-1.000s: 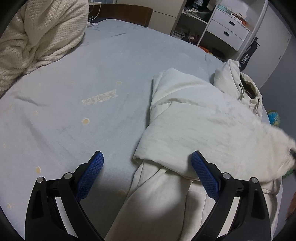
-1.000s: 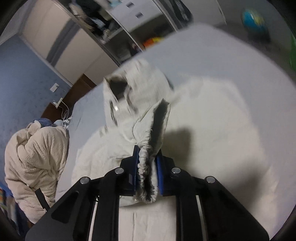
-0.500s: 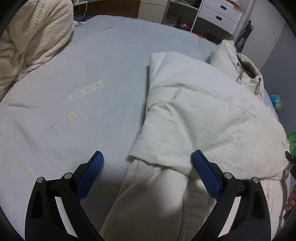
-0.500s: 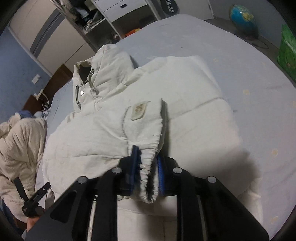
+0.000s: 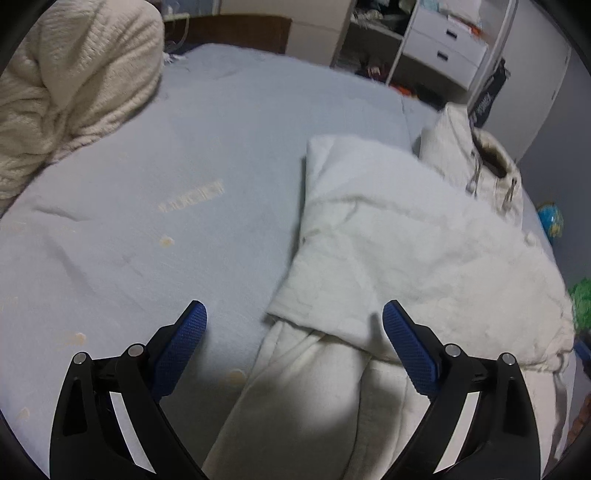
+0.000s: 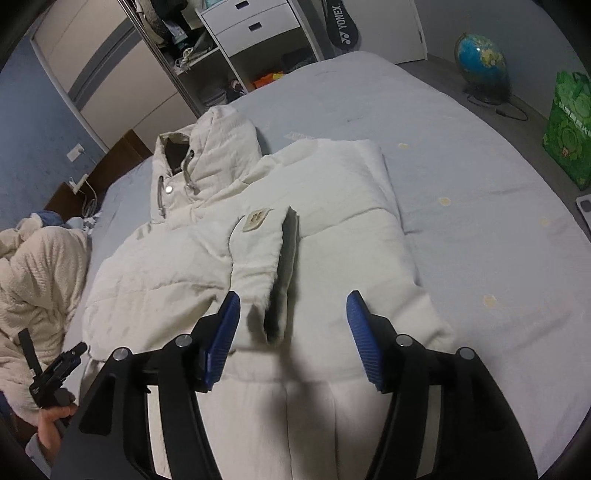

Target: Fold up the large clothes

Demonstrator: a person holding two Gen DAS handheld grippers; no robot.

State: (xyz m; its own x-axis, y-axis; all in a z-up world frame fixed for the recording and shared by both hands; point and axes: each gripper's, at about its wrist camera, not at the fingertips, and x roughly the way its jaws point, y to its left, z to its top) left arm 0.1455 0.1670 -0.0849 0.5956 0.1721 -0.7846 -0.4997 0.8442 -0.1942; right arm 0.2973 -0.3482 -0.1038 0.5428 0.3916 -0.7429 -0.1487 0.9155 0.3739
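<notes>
A large white hooded puffer jacket (image 6: pixel 332 236) lies on the light blue bed (image 6: pixel 480 184), hood (image 6: pixel 207 155) toward the far end, both sleeves folded over its body. The right sleeve's cuff (image 6: pixel 275 317) lies between my right gripper's (image 6: pixel 293 332) open jaws, untouched. In the left wrist view the jacket (image 5: pixel 424 266) fills the right half. My left gripper (image 5: pixel 293 341) is open and empty, low over the jacket's lower left edge. The left gripper also shows in the right wrist view (image 6: pixel 55 373), held by a hand.
A cream fleece blanket (image 5: pixel 66 96) is heaped at the bed's far left corner. White drawers (image 6: pixel 255 26) and open shelves stand beyond the bed. A globe (image 6: pixel 480 62) and a green bag (image 6: pixel 569 125) stand on the floor to the right.
My right gripper carried the sleeve cuff down across the jacket, then opened and let it go. The left gripper stayed open and shifted slightly.
</notes>
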